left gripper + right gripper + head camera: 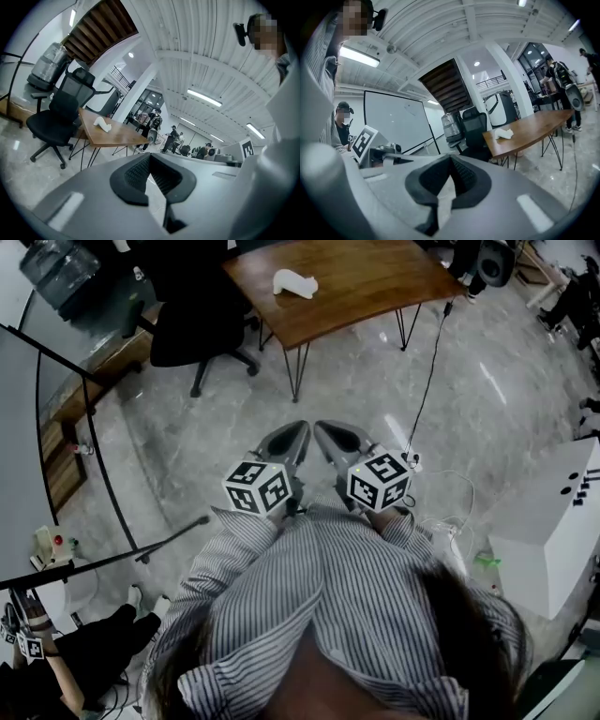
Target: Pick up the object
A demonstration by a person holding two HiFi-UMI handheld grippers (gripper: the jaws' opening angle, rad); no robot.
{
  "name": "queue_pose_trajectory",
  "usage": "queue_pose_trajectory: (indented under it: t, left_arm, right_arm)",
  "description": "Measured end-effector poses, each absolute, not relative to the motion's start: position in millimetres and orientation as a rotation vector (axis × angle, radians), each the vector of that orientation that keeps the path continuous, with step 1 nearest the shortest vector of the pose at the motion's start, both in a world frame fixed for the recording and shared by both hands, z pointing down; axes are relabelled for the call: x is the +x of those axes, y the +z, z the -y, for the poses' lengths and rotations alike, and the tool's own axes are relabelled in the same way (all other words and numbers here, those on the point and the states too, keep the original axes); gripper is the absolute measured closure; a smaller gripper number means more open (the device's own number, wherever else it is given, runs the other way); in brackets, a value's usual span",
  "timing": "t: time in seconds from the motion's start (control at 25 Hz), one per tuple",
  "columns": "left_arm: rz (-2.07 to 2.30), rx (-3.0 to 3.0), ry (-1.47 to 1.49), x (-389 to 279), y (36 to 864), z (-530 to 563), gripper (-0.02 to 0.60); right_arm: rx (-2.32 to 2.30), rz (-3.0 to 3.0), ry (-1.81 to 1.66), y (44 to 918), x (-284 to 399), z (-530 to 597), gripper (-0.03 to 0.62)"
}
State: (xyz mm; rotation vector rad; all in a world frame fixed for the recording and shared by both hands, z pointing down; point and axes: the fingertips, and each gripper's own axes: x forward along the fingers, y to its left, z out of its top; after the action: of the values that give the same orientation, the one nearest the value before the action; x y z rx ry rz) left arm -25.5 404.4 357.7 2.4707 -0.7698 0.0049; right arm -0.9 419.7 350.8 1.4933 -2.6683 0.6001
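Note:
The object, a small white lumpy thing (295, 282), lies on a brown wooden table (375, 287) at the far side of the room. It also shows as the white thing (102, 124) in the left gripper view and the white thing (504, 133) in the right gripper view, far beyond the jaws. My left gripper (298, 431) and right gripper (324, 431) are held side by side close to the person's chest, over the floor and well short of the table. Both are shut, with nothing between the jaws. The left gripper (150, 157) and right gripper (450, 159) point toward the table.
A black office chair (192, 310) stands left of the table, with a large water bottle (56, 273) behind it. A cable (427, 390) runs across the grey marble floor. A white cabinet (553, 521) is at the right. Another person (56, 652) is at the lower left.

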Motion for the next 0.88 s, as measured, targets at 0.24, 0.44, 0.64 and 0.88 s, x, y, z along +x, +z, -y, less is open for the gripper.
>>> queue_pose_trajectory:
  t: [0.24,0.44,0.64,0.88]
  left_arm:
    - [0.758,2.426,0.003,-18.2,363.4,-383.1,0.578]
    - [0.772,2.419,-0.005,-5.9,365.8,-365.1,0.58]
    - [0.771,2.397,0.019,9.9,380.3,-356.1,0.58]
    - [0.761,2.387,0.031,21.1,388.5,-315.0,0.58]
  right_arm:
    - [1.479,2.715,0.619,347.6,6.0,-399.6,0.592]
    - [1.489,2.704,0.695,354.0,25.4,-385.1,0.592]
    - [1.488,2.695,0.736,366.1,42.3,-375.8,0.592]
    - [1.512,2.725,0.767,369.5,56.0,-335.8,0.592]
